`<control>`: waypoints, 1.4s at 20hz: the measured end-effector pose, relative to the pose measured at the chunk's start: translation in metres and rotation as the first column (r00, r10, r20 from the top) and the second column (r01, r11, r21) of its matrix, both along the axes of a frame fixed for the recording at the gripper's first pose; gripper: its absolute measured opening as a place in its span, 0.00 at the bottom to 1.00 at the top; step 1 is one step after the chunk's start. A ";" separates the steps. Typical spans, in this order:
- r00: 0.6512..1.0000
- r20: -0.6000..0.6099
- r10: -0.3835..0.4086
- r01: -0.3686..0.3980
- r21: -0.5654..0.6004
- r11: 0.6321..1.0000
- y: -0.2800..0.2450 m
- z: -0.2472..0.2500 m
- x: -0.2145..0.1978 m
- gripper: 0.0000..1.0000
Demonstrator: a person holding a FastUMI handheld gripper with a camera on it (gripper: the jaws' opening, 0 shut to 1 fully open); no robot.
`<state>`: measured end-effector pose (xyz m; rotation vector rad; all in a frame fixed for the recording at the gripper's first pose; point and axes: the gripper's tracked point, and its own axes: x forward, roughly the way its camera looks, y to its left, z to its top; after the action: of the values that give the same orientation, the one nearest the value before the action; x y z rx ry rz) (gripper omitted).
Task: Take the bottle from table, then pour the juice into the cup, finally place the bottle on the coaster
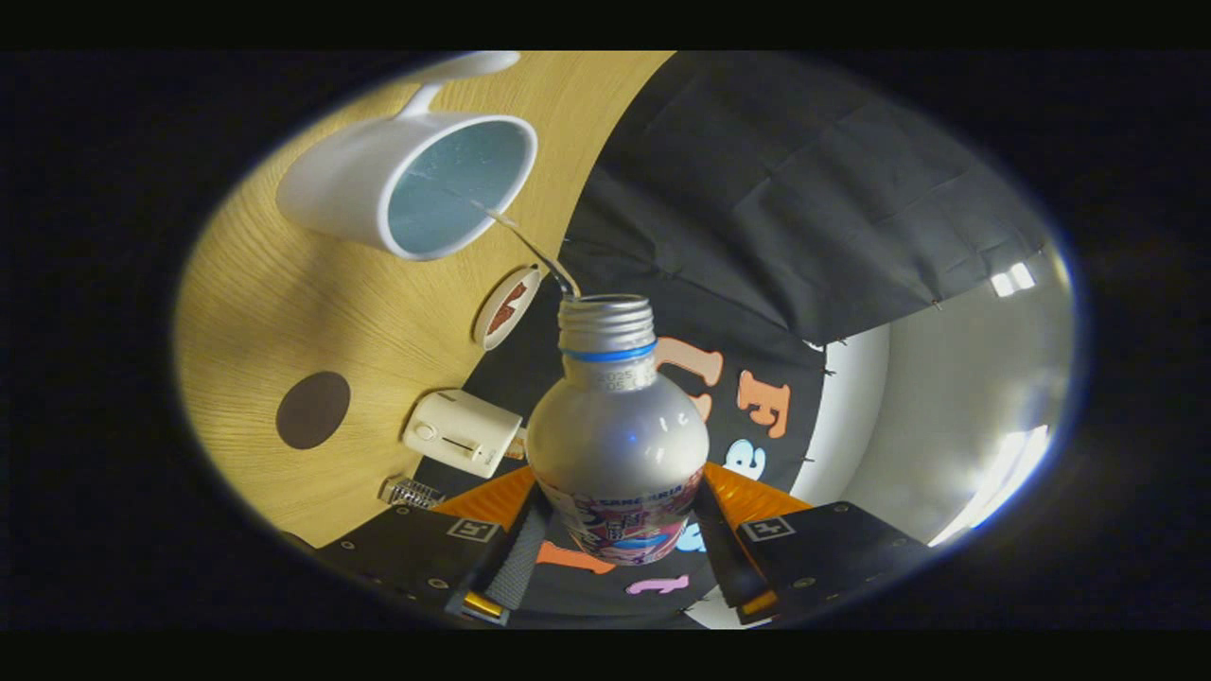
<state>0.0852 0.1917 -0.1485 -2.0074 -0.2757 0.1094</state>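
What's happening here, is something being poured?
Yes. A hand-held gripper is shut on a silver bottle, one finger on each side of its lower body. The bottle is tipped, cap off, and a thin stream runs from its mouth into a white cup on the wooden table. Between bottle and cup lies a round coaster, with nothing on it yet. A dark round spot and a small white box also sit on the table.

gripper with square tag markers, small screws, ribbed fingers
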 end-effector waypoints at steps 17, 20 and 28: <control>0.999 -0.011 0.049 -0.049 -0.061 0.997 0.013 -0.006 0.000 0.77; 0.998 -0.018 0.056 -0.057 -0.059 0.997 0.015 -0.009 -0.001 0.77; 0.983 -0.178 0.045 -0.028 0.097 0.995 0.011 -0.046 -0.010 0.77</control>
<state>0.0756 0.2029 -0.1942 -1.8847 -0.1984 0.2952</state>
